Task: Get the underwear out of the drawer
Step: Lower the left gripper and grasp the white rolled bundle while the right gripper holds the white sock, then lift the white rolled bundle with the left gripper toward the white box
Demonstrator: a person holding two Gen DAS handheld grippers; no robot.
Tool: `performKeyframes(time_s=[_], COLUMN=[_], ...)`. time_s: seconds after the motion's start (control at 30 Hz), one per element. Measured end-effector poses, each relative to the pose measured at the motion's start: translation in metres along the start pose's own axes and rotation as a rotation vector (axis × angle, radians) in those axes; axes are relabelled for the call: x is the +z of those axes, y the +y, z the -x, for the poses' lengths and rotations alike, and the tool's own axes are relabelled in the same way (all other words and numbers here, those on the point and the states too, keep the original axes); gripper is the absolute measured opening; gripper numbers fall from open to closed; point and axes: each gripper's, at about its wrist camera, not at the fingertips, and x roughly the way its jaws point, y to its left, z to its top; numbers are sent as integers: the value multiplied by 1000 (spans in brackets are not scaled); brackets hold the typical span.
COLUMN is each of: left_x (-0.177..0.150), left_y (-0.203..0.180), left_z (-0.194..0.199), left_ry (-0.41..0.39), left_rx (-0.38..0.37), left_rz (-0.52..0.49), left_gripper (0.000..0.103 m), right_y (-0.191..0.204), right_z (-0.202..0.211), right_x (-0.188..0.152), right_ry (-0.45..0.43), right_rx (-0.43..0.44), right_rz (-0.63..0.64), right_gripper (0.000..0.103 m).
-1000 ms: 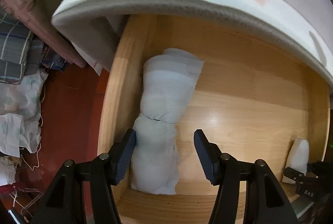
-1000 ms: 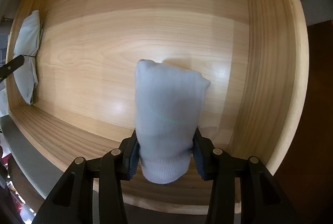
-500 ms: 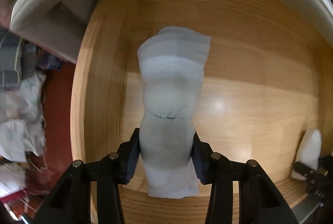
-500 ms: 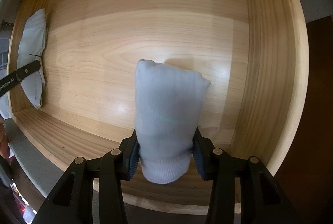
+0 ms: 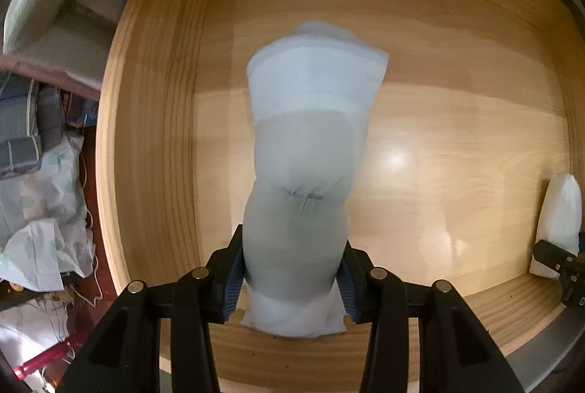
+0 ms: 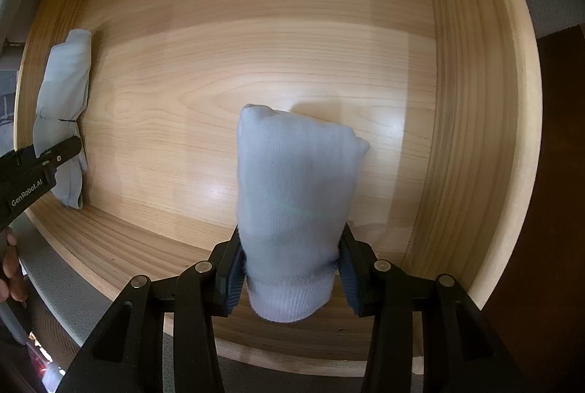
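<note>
I am looking straight down into the wooden drawer [image 5: 153,151], and everything I care about sits inside it. My left gripper [image 5: 292,278] has just been closing, with the long roll of pale underwear [image 5: 305,151] between its jaws; the pads now press on the lower part of that roll from both sides. The roll lies lengthwise on the drawer floor, close to the drawer's left wall but not touching it from what I can see, with its near end by the drawer's front wall. A dark thread cinches it about the middle.

My right gripper [image 6: 290,274] is clamped narrowly on the second bundle, a ribbed light-blue roll [image 6: 294,199], gripping it near its cuffed end. That roll lies towards the drawer's right wall [image 6: 482,137], near the front wall, its far end pointing to the back of the drawer.

From the right wrist view, the underwear roll [image 6: 64,108] lies against the far left side of the drawer with one finger of the left gripper [image 6: 55,151] laid across it. From the left wrist view, the ribbed roll [image 5: 559,221] shows as a small white shape at the drawer's right edge. Between the two bundles the drawer floor is bare glossy wood.

Outside the drawer, beyond its left wall, crumpled cloth [image 5: 40,195] lies on a red floor.
</note>
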Motion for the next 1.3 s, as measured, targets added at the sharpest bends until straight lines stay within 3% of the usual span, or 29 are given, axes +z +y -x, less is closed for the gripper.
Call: performKeyframes(time_s=[0.3,0.47,0.67,1.3], left_x=[2,5,13,2], left_y=[9,13,-9,7], left_z=[-4,-7,-9,3], left_ry=[62,72,97,45], left_rx=[-58,-55,-43,-65], left_rz=[57,39,17,30], left_gripper=[45,45,45,33], right_y=[-1,-1,0,2], right_z=[2,6,5,0], right_x=[-2,0,0,2], right_ry=[-1,3,4,2], right_rx=[-8,-12,-8,-15], right_rz=[-12,-25,-26,-34], right_gripper=[42,44,45,44])
